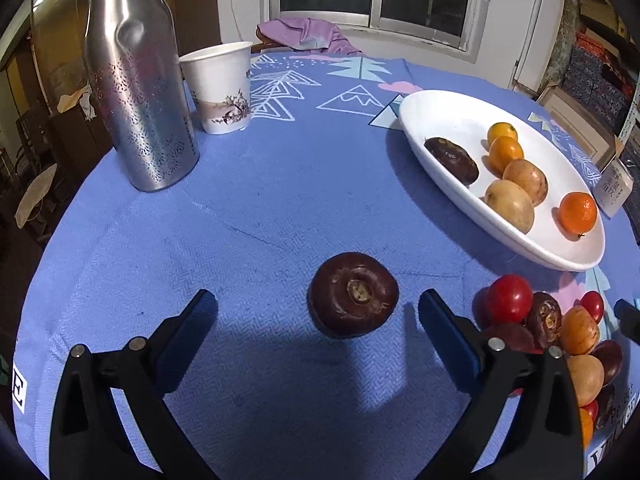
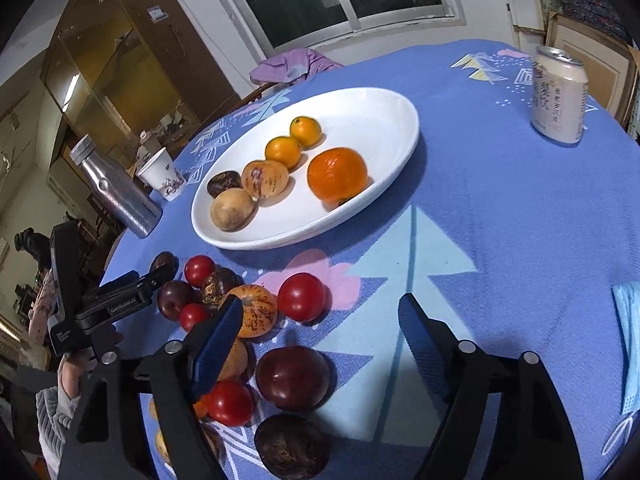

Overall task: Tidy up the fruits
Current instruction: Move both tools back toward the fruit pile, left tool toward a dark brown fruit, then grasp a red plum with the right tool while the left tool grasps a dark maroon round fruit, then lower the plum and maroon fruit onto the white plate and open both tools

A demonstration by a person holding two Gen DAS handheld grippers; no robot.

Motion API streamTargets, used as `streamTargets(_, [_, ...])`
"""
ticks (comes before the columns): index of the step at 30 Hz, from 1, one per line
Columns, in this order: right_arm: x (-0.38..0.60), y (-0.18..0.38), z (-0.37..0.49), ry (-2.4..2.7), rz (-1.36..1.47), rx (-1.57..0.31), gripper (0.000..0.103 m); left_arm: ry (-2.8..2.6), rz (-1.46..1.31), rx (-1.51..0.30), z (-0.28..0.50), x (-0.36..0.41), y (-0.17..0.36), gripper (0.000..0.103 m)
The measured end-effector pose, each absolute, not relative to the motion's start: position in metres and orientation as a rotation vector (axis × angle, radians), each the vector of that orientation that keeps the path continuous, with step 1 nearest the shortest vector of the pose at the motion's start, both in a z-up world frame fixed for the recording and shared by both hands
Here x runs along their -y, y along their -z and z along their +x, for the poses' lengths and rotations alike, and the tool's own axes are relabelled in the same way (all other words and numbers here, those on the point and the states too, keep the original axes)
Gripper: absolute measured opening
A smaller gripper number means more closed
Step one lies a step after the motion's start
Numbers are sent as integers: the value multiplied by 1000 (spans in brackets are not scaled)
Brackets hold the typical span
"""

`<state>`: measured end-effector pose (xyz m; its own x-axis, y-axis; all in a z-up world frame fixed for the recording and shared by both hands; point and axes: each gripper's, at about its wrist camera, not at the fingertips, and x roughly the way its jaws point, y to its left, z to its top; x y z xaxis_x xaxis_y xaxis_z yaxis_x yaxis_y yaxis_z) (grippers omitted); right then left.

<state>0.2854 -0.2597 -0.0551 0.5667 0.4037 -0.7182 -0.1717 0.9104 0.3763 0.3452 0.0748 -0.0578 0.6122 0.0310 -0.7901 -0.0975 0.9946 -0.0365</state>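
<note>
- Table [image 1: 248,216], round, under woven blue cloth printed with mountains.
- Steel bottle [image 1: 138,80], dented; paper cup [image 1: 220,86] beside it.
- Glossy oval white plate [image 1: 448,120] holding six fruits.
- Loose fruit pile [image 2: 240,304] near the plate.
- Left tongs [image 1: 318,310] open, straddling a wrinkled dark passion fruit [image 1: 354,294], untouched.
- Right tongs [image 2: 320,316] open over the pile, gripping nothing.

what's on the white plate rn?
White plate holds six fruits: one big orange, two small oranges, two tan speckled fruits, one dark wrinkled fruit. Nothing looks hidden.
</note>
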Motion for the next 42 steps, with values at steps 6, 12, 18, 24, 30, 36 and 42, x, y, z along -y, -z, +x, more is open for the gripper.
streamTargets(6, [250,66,296,-377,298,-963,58,-45,-107,-927,350,-76,62,98])
streamTargets(12, [254,72,302,-390,378,-970,41,-6,-114,-899,348,-73,58,56])
streamTargets(18, [251,72,304,-407,365,-975,30,38,-160,-895,347,-76,56,43])
streamTargets(24, [259,63,298,-406,389,-930,30,40,-199,-836,331,-82,42,43])
streamTargets(30, [272,4,260,-301,266,-669,30,3,-102,-619,297,-56,-18,43])
streamTargets(36, [265,-43,298,-256,201,-628,30,88,-39,-652,335,3,-47,43])
streamTargets(42, [249,-15,357,-219,155,-710,30,140,9,-758,382,53,-4,43])
